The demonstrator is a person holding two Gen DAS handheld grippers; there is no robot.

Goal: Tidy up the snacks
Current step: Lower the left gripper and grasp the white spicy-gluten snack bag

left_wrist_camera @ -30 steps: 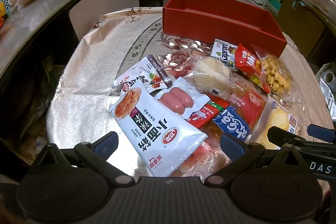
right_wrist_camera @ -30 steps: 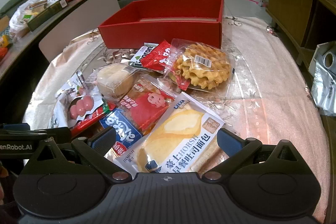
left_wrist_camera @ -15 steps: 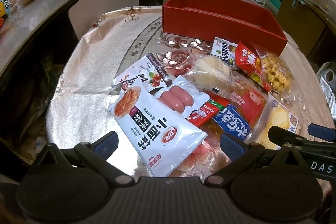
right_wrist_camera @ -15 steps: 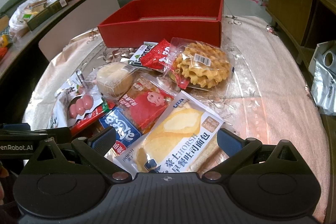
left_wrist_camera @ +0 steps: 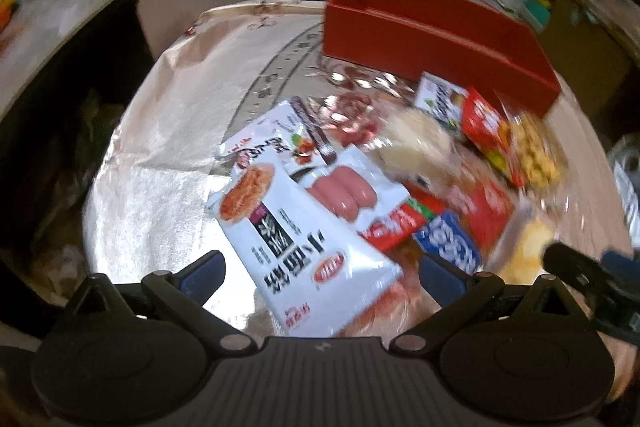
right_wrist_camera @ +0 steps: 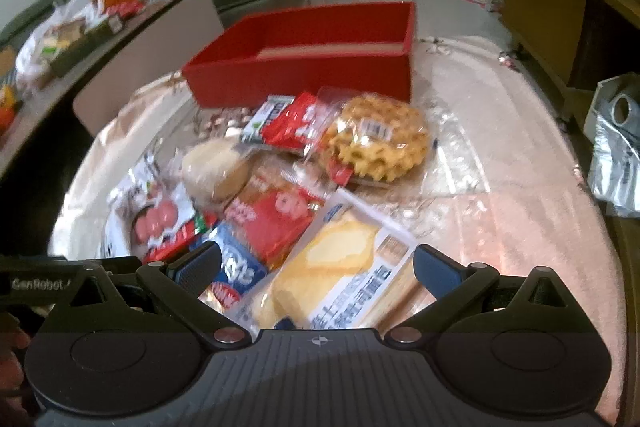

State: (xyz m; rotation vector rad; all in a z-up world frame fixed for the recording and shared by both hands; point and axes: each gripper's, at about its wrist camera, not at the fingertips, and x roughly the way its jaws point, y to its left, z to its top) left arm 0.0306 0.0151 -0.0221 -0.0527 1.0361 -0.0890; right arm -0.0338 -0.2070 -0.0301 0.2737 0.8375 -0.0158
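We held both grippers low over the near edge of the snack pile, each spread wide and holding nothing. Our left gripper (left_wrist_camera: 320, 269) had the white noodle packet (left_wrist_camera: 304, 247) lying between its fingers, the packet's long axis running from the near right up to the far left, slantwise across the line of the fingers. Our right gripper (right_wrist_camera: 316, 267) sat over the bread packet (right_wrist_camera: 340, 279), whose long axis ran from the near left up to the far right. So each hand was nearest its own packet, and we judged either grip would call for a turn of the wrist to close across the short side.

The rest of the snacks lay in a loose heap on the table (right_wrist_camera: 500, 227) beyond the fingers: the sausage packet (left_wrist_camera: 344, 193) touching the noodles, the blue packet (right_wrist_camera: 236, 271) and red packet (right_wrist_camera: 276, 223) between the two grippers, a pale bun (right_wrist_camera: 216, 167) further back, and the waffles (right_wrist_camera: 376, 143) nearest the box.

The red box (right_wrist_camera: 304, 75) stood at the far side of the table, straight ahead of the right gripper and off to the far right of the left one. What we could see of its inside looked bare, so we judged no snack was packed yet. The views were blurred, and small print was unreadable.
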